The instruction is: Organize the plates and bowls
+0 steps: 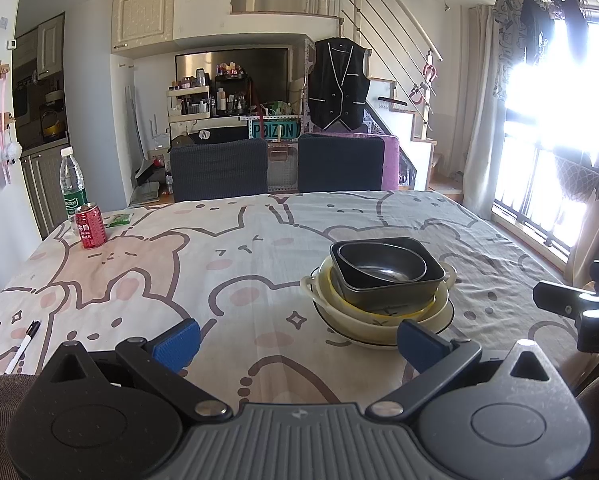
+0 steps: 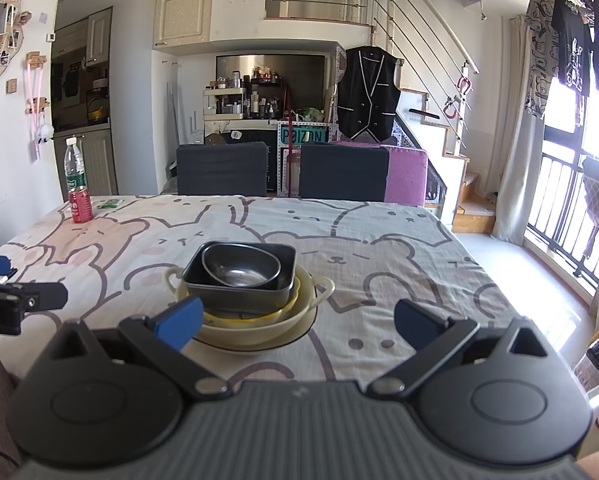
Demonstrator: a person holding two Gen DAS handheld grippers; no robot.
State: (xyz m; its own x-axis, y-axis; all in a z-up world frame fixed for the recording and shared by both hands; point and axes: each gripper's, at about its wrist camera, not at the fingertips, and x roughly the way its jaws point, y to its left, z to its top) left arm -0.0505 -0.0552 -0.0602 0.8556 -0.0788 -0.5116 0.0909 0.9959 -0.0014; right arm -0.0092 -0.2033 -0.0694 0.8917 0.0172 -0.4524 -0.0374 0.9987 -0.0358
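Both wrist views. A nested stack of tableware stands on the worktop (image 1: 235,240), which is draped with a cloth printed with cartoon bears and rabbits. From the bottom up, the stack comprises a white plate with a dark rim line (image 1: 383,340), a cream two-handled bowl (image 1: 319,292), a yellow-rimmed dish (image 2: 295,296) seen only at its edge, a black rectangular bowl (image 1: 395,292) and, innermost, a dark rounded metal bowl (image 1: 383,266).

Left gripper (image 1: 297,342): blue-padded fingers (image 1: 177,344) released, spread wide and empty, low over the near edge of the worktop; the stack lies just ahead, towards the right finger. Right gripper (image 2: 297,324): fingers (image 2: 179,322) likewise spread apart and holding nothing; the stack sits just ahead, behind the left finger. Each gripper appears at the margin of the other's view.

At the far left corner stand a red drink can (image 1: 90,226) and, just behind it, a clear plastic water bottle with a green label (image 1: 72,186). A black-capped white marker pen (image 1: 22,346) lies near the left edge. Two dark upholstered chairs (image 1: 219,168) face the far side.
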